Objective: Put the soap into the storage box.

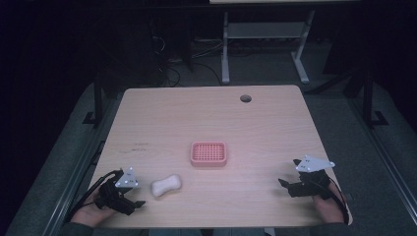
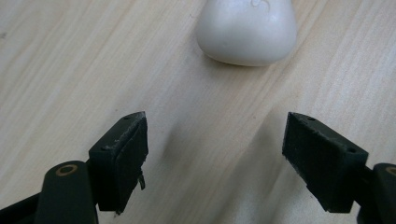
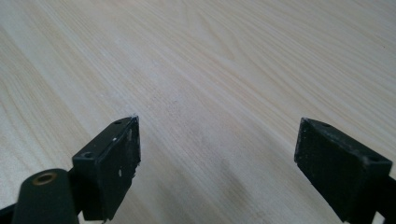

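Observation:
A white bar of soap [image 1: 166, 185] lies on the wooden table [image 1: 162, 118], left of centre near the front. A pink slotted soap dish [image 1: 208, 154] sits in the middle, empty. My left gripper [image 1: 132, 194] rests low at the front left, just left of the soap, with its jaws wide apart and nothing between them. In the left gripper view the soap [image 2: 247, 30] lies a short way ahead of the open left gripper [image 2: 215, 158]. My right gripper [image 1: 290, 174] stands open at the front right. In the right gripper view the right gripper [image 3: 217, 163] spans bare wood.
A round cable hole [image 1: 245, 98] is near the table's far edge. Beyond the table stands a white desk frame [image 1: 265, 34] on a dark floor with cables. A hand [image 1: 88, 211] holds each gripper at the front edge.

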Available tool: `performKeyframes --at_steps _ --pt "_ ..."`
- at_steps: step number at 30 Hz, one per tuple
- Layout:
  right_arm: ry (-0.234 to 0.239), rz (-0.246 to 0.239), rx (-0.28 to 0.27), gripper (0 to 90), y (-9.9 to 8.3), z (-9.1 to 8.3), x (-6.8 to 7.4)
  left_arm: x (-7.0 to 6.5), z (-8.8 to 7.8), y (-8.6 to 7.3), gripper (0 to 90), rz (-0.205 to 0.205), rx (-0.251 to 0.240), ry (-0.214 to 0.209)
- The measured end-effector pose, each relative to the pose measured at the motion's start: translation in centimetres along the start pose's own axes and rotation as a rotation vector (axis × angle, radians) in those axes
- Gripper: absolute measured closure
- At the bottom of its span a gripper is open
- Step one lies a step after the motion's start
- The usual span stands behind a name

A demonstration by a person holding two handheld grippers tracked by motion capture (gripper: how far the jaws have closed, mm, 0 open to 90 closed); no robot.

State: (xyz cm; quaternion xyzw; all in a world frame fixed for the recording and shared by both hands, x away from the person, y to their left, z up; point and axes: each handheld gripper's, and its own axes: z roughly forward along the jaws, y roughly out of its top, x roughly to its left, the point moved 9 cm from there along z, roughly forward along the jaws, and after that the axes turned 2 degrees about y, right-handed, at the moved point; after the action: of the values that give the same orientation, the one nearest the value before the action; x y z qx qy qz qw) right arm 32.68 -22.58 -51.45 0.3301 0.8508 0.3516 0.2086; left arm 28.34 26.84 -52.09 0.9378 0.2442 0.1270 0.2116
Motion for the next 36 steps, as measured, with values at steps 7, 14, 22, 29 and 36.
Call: performKeyframes --at_steps 7,14,22,29,36 --pt "-0.003 -0.004 0.011 13.8 -0.2 0.0 -0.1 -0.1 0.0 0.2 21.1 0.004 -0.006 -0.004" --pt "0.000 -0.015 0.019 13.7 -0.2 0.3 0.0 -0.4 0.3 0.5 21.4 0.020 0.003 -0.015" --pt "0.004 -0.014 0.021 13.8 -0.2 0.4 0.0 -0.6 0.4 0.9 21.3 0.017 -0.009 -0.022" --pt "0.003 -0.017 0.021 13.8 -0.2 0.3 0.0 -0.7 0.5 1.1 21.7 0.025 -0.007 -0.026" --pt "0.001 -0.014 0.024 13.8 -0.3 0.3 -0.2 -0.6 0.5 1.3 21.7 0.025 -0.012 -0.022"
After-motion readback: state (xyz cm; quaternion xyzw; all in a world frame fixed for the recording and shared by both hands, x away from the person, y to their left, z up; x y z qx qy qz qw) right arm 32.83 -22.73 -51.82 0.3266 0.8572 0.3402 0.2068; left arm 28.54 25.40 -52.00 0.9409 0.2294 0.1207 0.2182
